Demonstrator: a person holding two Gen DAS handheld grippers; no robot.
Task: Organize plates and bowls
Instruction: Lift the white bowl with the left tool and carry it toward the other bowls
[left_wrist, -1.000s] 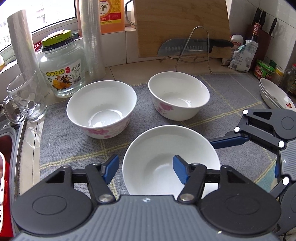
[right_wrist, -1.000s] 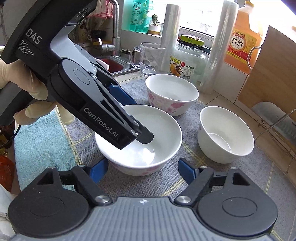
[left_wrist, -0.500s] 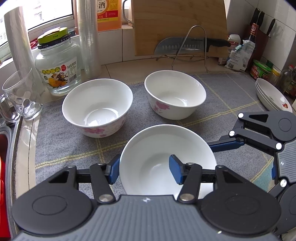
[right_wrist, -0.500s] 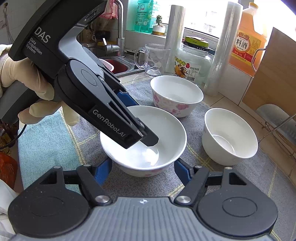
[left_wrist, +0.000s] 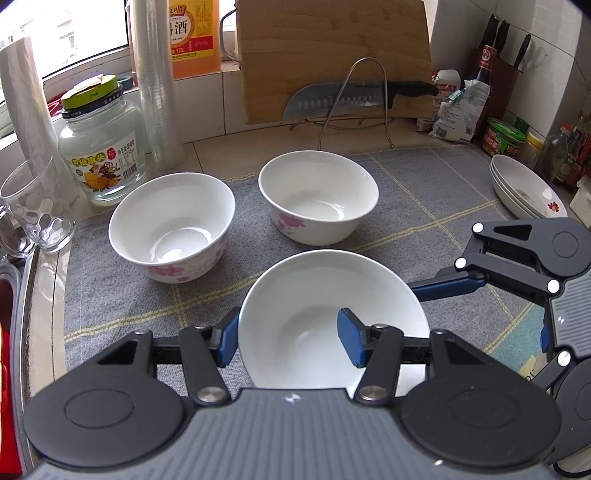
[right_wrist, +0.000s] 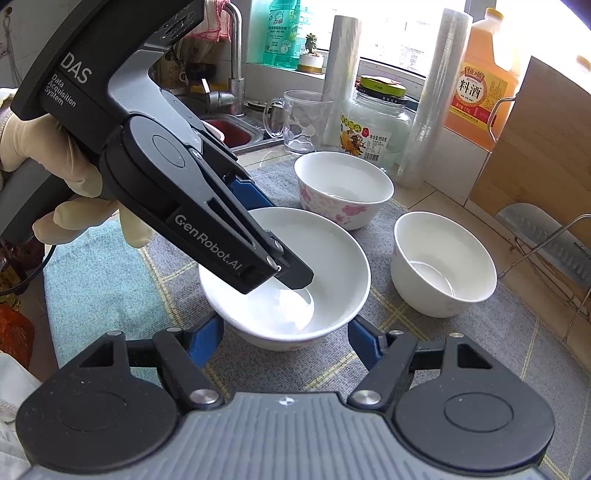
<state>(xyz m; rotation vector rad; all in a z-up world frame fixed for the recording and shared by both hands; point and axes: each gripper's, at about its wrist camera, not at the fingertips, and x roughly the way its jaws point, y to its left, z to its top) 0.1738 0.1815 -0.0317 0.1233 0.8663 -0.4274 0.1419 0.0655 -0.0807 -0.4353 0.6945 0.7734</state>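
From my left wrist, my left hand-held gripper (left_wrist: 290, 338) is clenched on the near wall of the nearest bowl (left_wrist: 325, 295), which sits empty on the grey mat (left_wrist: 424, 206). Two more empty bowls stand at 11 o'clock (left_wrist: 171, 230) and 12 o'clock (left_wrist: 317, 201); stacked plates (left_wrist: 524, 190) lie at 2 o'clock.

From my right wrist, my right hand-held gripper (right_wrist: 286, 341) grasps that same bowl's outer sides.
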